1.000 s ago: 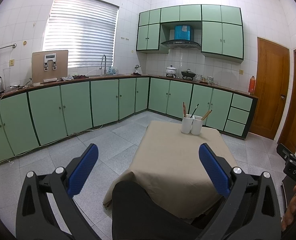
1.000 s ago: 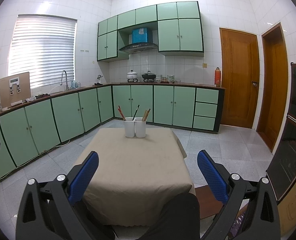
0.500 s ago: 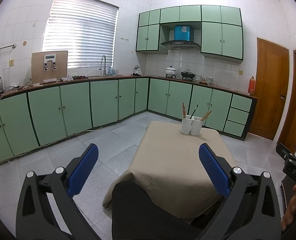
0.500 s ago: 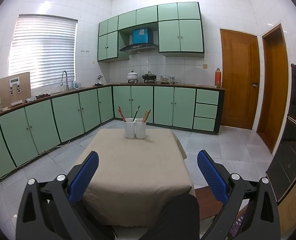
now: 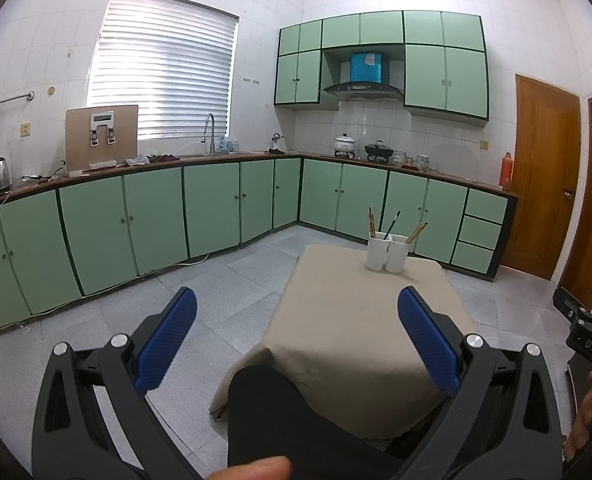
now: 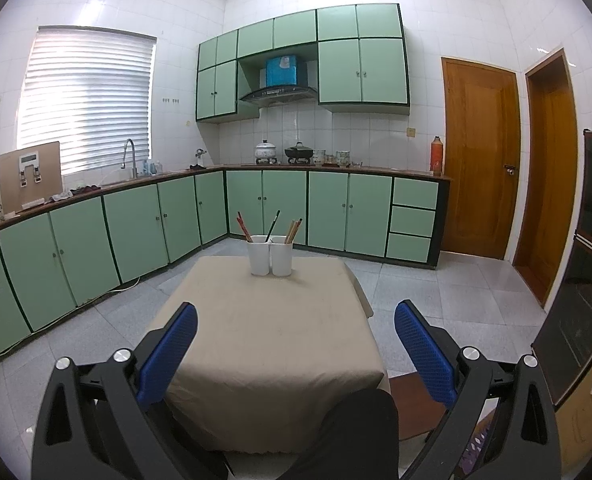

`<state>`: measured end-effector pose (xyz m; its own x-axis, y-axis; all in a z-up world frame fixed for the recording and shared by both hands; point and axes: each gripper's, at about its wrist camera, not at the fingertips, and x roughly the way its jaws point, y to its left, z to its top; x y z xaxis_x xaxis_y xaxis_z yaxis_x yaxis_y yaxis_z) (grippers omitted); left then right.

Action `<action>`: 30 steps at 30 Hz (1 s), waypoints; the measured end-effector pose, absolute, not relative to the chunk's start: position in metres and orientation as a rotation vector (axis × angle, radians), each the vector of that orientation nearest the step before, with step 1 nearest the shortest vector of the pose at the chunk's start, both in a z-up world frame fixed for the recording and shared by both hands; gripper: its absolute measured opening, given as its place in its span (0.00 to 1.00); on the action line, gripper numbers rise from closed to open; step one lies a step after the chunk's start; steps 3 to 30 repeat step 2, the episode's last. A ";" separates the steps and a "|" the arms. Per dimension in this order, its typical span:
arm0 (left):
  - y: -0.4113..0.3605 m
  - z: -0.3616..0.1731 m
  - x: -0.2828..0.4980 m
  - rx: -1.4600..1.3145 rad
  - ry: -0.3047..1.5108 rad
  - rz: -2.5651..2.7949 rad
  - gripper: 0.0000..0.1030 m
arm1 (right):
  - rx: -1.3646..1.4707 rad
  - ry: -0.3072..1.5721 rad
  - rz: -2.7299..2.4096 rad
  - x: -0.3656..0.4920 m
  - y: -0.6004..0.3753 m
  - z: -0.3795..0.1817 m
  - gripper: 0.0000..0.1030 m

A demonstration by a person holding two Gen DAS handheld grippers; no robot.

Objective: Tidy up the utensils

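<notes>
Two white cups stand side by side at the far end of a table under a beige cloth (image 6: 272, 320). The left cup (image 6: 259, 255) holds reddish chopsticks (image 6: 244, 226) and a dark utensil (image 6: 273, 224). The right cup (image 6: 282, 256) holds wooden chopsticks (image 6: 293, 230). In the left wrist view the cups (image 5: 387, 254) sit far ahead on the cloth (image 5: 359, 320). My left gripper (image 5: 296, 336) is open and empty, well short of the cups. My right gripper (image 6: 296, 338) is open and empty over the table's near end.
Green cabinets (image 6: 144, 224) run along the left and back walls under a counter with a sink tap (image 6: 130, 156) and pots (image 6: 266, 149). Wooden doors (image 6: 477, 156) stand at right. A dark knee (image 6: 355, 432) is below the grippers. A dark cabinet (image 6: 587, 264) stands at far right.
Both views have shifted very slightly; the cups sit a touch higher in view. Both grippers stay open and empty.
</notes>
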<state>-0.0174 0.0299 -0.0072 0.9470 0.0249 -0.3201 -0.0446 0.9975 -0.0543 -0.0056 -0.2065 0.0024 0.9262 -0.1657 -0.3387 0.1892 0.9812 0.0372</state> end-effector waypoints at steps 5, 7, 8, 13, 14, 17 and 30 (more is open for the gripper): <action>0.031 -0.008 -0.016 -0.068 0.329 0.032 0.95 | 0.071 0.347 -0.183 -0.002 -0.207 0.003 0.94; 0.031 -0.008 -0.016 -0.068 0.329 0.032 0.95 | 0.071 0.347 -0.183 -0.002 -0.207 0.003 0.94; 0.031 -0.008 -0.016 -0.068 0.329 0.032 0.95 | 0.071 0.347 -0.183 -0.002 -0.207 0.003 0.94; 0.031 -0.008 -0.016 -0.068 0.329 0.032 0.95 | 0.071 0.347 -0.183 -0.002 -0.207 0.003 0.94; 0.031 -0.008 -0.016 -0.068 0.329 0.032 0.95 | 0.071 0.347 -0.183 -0.002 -0.207 0.003 0.94; 0.031 -0.008 -0.016 -0.068 0.329 0.032 0.95 | 0.071 0.347 -0.183 -0.002 -0.207 0.003 0.94; 0.031 -0.008 -0.016 -0.068 0.329 0.032 0.95 | 0.071 0.347 -0.183 -0.002 -0.207 0.003 0.94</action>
